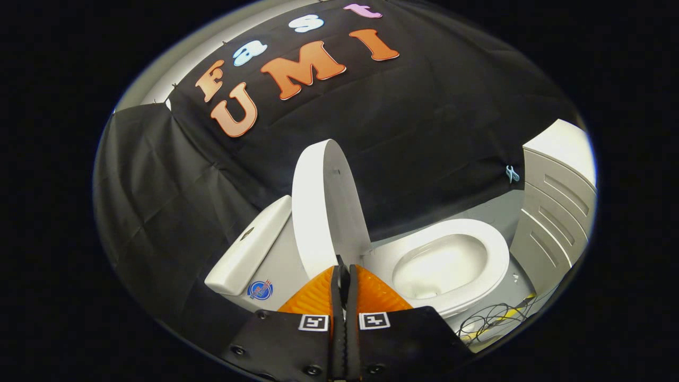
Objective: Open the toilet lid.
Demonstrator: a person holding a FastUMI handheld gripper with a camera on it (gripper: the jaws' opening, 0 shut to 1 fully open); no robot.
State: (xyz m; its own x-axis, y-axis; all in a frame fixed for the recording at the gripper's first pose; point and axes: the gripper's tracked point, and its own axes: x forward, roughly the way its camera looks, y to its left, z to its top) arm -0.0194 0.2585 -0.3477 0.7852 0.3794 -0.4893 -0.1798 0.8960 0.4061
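A white toilet stands ahead of me against the black cloth wall. Its lid is raised and stands nearly upright, edge-on to me, next to the tank. The seat is down and rings the open bowl to the right of the lid. My gripper is shut, its two fingers pressed together with only a thin slit between them. The fingertips sit right at the lid's lower near edge; I cannot tell whether they touch it.
A white cabinet with panelled doors stands right of the toilet. Loose cables lie on the floor in front of the bowl. A small clip pins the black cloth near the cabinet.
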